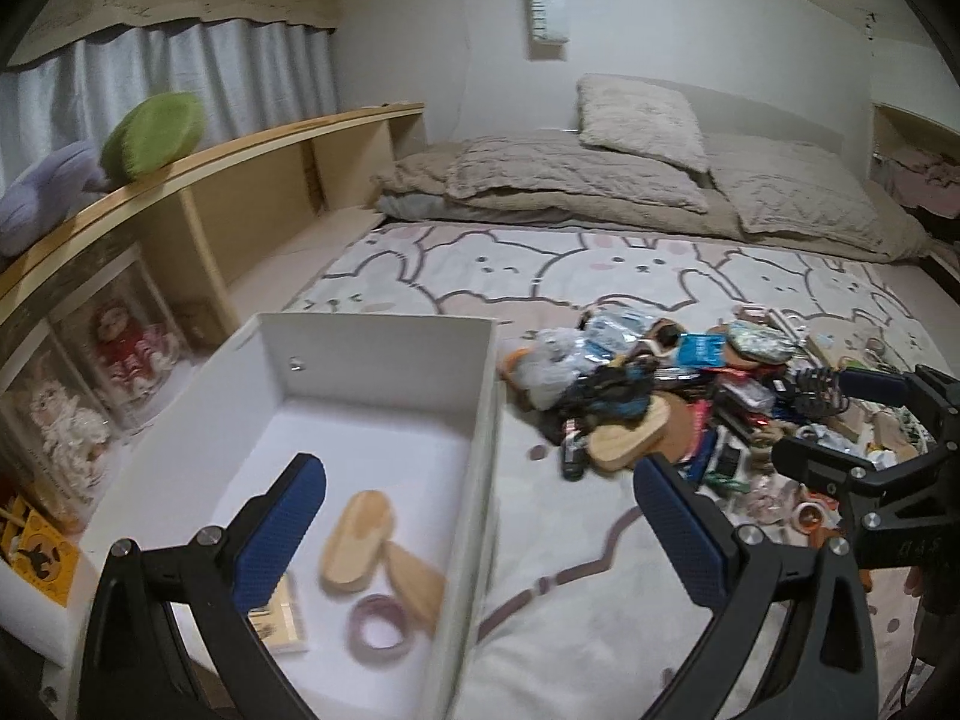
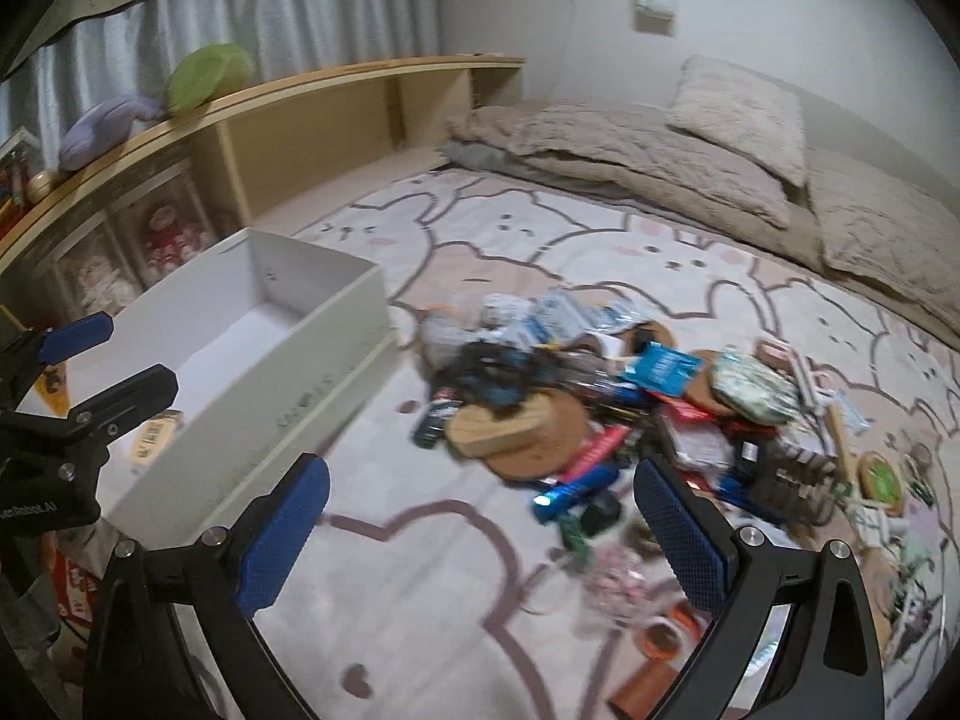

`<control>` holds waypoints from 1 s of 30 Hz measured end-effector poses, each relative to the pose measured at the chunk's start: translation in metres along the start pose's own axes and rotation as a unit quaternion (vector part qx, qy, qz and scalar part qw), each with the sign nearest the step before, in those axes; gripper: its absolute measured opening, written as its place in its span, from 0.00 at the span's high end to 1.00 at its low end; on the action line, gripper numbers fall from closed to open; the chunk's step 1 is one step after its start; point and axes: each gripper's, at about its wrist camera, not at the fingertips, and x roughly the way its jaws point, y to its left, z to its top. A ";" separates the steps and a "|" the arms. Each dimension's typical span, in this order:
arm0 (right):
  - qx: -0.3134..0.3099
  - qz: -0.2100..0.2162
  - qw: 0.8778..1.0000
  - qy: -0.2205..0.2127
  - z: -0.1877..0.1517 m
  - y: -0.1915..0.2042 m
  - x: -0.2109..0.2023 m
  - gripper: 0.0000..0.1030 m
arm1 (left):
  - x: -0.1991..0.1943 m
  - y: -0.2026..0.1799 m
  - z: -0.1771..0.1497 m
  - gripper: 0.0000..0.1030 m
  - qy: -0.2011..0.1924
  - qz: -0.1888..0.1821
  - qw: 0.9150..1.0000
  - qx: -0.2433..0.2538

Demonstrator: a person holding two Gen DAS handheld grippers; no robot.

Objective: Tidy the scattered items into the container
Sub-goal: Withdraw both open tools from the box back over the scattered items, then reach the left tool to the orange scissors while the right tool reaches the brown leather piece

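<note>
Blue pads on the left tool (image 1: 480, 516) sit wide apart with nothing between them. It hangs over the near end of the white box (image 1: 480, 420), which sits on the bunny blanket (image 1: 600, 264). Inside the box lie two wood ovals (image 1: 357, 540), a tape ring (image 1: 379, 627) and a small card (image 1: 279, 618).

The right tool (image 2: 480, 516) is wide too and holds nothing. It points at the pile (image 2: 630, 408), just beside the box. A blue flashlight (image 2: 576, 489) lies nearest to it.

The pile is the tricky part, I think. Things lie on top of each other, so a grab could catch two at once or knock some away. The blanket is soft, so pads pushed down could pinch the cloth. The box wall stands high, and a low carry could bump it.
</note>
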 end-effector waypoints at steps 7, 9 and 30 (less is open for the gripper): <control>0.036 -0.031 0.999 -0.002 -0.017 -0.048 -0.017 0.02 | 0.006 -0.042 0.005 0.00 0.000 -0.030 0.999 0.013; 0.045 -0.039 0.998 -0.003 -0.021 -0.061 -0.022 0.02 | 0.007 -0.051 0.005 0.00 -0.001 -0.038 0.999 0.017; 0.106 -0.092 0.990 -0.010 -0.056 -0.141 -0.056 0.02 | 0.017 -0.113 0.009 0.00 0.009 -0.091 0.996 0.008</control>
